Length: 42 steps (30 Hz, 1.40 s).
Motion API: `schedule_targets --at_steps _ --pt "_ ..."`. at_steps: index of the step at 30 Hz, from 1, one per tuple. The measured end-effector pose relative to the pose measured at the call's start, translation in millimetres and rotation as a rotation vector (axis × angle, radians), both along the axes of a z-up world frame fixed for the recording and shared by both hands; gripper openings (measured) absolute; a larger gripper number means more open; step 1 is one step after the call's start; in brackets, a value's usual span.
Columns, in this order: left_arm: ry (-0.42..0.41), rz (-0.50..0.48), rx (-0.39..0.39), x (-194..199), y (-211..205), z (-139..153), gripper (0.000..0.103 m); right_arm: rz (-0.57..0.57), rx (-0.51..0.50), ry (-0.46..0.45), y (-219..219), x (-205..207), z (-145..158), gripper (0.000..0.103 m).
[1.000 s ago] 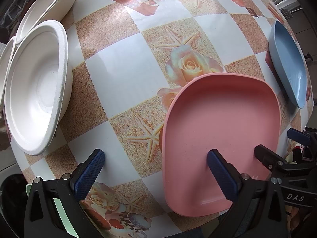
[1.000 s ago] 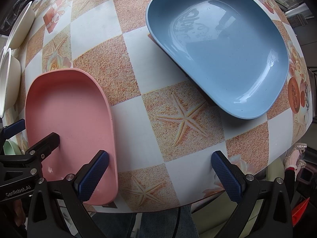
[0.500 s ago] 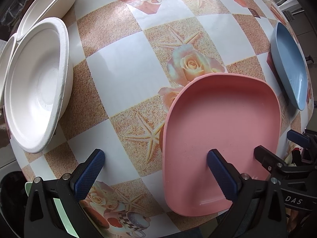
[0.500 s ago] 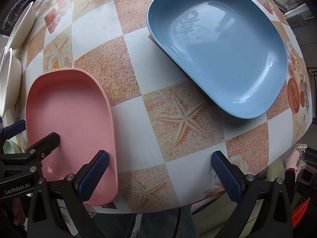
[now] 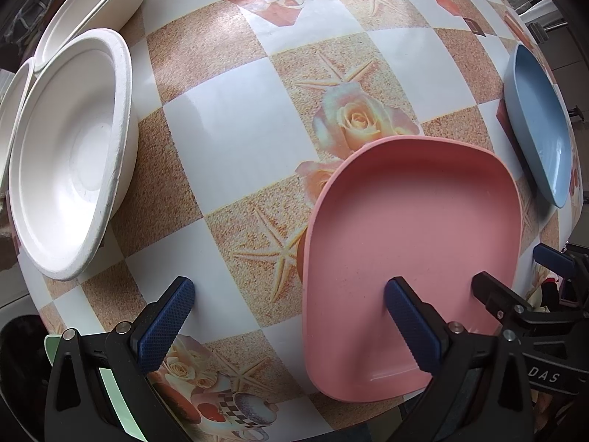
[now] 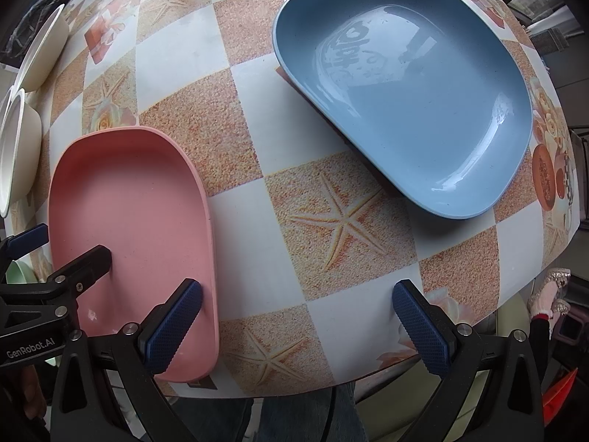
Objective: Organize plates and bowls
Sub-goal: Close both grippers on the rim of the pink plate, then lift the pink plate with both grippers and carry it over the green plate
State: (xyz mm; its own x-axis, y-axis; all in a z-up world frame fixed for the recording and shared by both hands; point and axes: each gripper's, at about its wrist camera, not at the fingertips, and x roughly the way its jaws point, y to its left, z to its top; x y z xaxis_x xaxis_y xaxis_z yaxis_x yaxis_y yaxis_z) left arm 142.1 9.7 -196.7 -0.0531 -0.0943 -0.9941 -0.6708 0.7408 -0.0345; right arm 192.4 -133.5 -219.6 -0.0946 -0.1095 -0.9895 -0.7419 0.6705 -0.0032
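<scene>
A pink plate [image 5: 412, 243] lies at the table's near edge; it also shows in the right wrist view [image 6: 129, 221]. A blue plate [image 6: 408, 92] lies farther right, seen edge-on in the left wrist view [image 5: 537, 121]. White bowls [image 5: 70, 154] stand at the left. My left gripper [image 5: 291, 316] is open and empty, its right finger over the pink plate's near part, its left finger over the table. My right gripper [image 6: 298, 328] is open and empty, its left finger over the pink plate's right rim.
The table [image 5: 235, 136] has a checkered cloth with starfish and roses. More white bowls [image 5: 92, 11] sit at the far left, also in the right wrist view [image 6: 22, 147]. The table's front edge lies just below both grippers. A green object [image 5: 110, 386] shows below the left gripper.
Both views have shifted slightly, the plates sitting a little lower in frame. Both grippers stay open and the plates and bowls have not moved on the table.
</scene>
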Motion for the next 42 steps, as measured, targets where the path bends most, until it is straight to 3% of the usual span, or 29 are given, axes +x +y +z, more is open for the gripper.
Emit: schedule_targets --at_steps 6,9,11,16,18,19,20,26,37,40,42 --pt "0.029 0.011 -0.012 -2 6 -1 0.102 -0.03 -0.044 0.066 4 1 1 0.1" --pt "0.027 -0.004 -0.011 -1 3 2 0.096 0.015 -0.03 0.062 9 -8 10 0.084" --pt "0.023 -0.007 -0.013 1 1 6 0.092 0.034 -0.007 0.06 12 -14 17 0.064" --pt "-0.001 -0.05 -0.004 6 -7 13 0.077 0.034 0.017 0.066 13 -20 26 0.043" --pt "-0.011 -0.089 0.01 11 -13 18 0.062 0.015 0.049 0.1 15 -20 29 0.028" --pt "-0.02 -0.106 0.018 13 -15 20 0.056 0.002 0.063 0.138 18 -18 28 0.014" --pt "-0.032 -0.122 0.018 15 -17 23 0.036 -0.013 0.065 0.167 18 -19 27 0.012" --pt "-0.035 -0.091 -0.004 9 -9 25 0.021 -0.019 0.057 0.177 19 -26 32 0.012" --pt "-0.039 -0.089 0.0 -27 -12 24 0.021 0.036 0.02 0.18 22 -65 29 0.013" --pt "-0.047 -0.069 0.0 -32 -19 24 0.027 0.033 0.019 0.174 23 -73 29 0.013" --pt "-0.058 -0.064 -0.004 -25 -23 22 0.041 0.03 0.029 0.17 26 -69 22 0.013"
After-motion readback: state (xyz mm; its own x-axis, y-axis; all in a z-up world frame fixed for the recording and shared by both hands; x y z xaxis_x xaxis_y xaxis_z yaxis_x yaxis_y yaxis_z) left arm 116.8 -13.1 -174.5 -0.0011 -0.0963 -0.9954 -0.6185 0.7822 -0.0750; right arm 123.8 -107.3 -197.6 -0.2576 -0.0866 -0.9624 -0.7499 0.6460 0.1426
